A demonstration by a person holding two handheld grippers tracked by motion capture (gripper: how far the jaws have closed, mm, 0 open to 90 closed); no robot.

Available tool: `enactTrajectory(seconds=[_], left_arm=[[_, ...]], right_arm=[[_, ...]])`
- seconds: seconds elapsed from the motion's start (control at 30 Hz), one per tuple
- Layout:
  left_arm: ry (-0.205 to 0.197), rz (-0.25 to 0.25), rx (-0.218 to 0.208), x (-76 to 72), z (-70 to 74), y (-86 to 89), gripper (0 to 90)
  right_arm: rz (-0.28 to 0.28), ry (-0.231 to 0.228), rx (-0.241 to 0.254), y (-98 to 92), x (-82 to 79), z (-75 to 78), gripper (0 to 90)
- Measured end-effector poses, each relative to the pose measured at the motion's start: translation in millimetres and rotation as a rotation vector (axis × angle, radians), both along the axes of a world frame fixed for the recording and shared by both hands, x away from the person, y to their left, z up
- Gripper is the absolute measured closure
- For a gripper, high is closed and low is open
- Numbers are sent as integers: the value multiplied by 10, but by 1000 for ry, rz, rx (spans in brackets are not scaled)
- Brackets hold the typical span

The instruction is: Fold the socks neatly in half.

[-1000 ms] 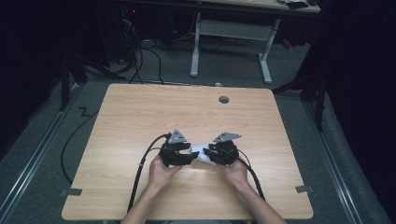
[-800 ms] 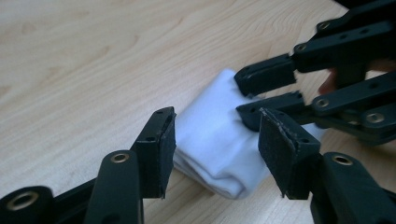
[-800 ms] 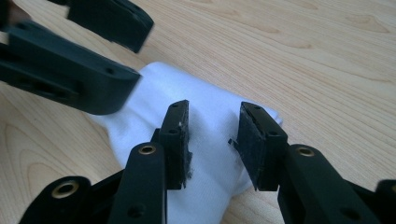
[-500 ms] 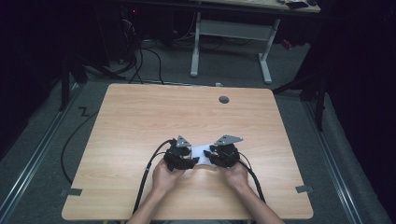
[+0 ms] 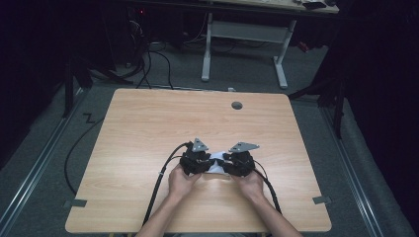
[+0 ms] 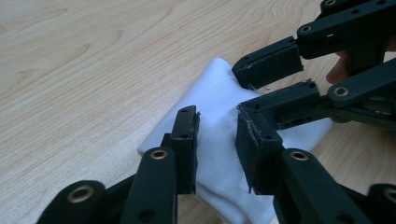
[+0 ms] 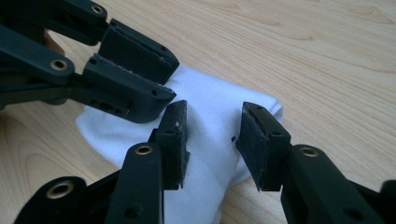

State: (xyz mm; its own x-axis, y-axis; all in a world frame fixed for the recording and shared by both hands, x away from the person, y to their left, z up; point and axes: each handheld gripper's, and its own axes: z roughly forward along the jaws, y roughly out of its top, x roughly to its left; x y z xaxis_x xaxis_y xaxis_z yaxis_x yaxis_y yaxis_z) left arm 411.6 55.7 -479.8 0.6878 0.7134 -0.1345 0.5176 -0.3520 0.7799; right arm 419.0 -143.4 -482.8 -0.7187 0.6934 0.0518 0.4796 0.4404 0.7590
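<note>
Pale wooden desk (image 5: 148, 128) carries a folded white cloth (image 6: 219, 135) near its front edge. Left gripper (image 6: 217, 140) has just been closing, jaws astride the cloth; right gripper (image 7: 212, 137) straddles it, jaws apart.

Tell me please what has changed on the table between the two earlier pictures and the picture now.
The left gripper has come toward the person's side of the table and lower onto the white cloth. Its jaws have just been closing, with the cloth between them, though the pads do not clearly press it yet. The right gripper kept its place over the cloth, jaws apart. The cloth and the table stayed as they were.
</note>
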Motion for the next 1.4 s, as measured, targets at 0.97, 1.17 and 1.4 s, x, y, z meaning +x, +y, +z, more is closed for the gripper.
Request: enactTrajectory(seconds=[0.97,1.17,1.4], left_arm=[[-25,20,25,-16,89,-52,579],[29,49,7,88,-11,-26,591],[11,58,12,136,-52,-39,622]], right_arm=[[49,-99,20,-170,30,76,583],[46,17,84,-173,211,-99,565],[53,65,84,-140,239,-152,582]])
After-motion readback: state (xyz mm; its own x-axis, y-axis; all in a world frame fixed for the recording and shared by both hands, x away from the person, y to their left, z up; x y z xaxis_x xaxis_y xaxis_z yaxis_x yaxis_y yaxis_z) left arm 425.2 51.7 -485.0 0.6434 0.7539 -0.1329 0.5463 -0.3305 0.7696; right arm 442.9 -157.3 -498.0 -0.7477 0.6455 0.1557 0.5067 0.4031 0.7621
